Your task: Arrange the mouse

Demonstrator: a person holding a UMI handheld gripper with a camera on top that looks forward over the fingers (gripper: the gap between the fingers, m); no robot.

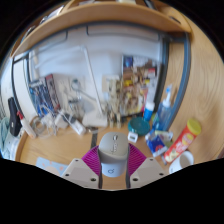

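Gripper view shows the gripper pinching a grey mouse by its flanks above the desk: light, rigid, smooth-shelled, probably slippery.

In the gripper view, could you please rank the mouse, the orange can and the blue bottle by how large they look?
1. Mouse, held between the gripper fingers and nearest the camera, which inflates it.
2. Orange can, right of the fingers.
3. Blue bottle, farther back.
The can and bottle look close in size, so that order is unsure.
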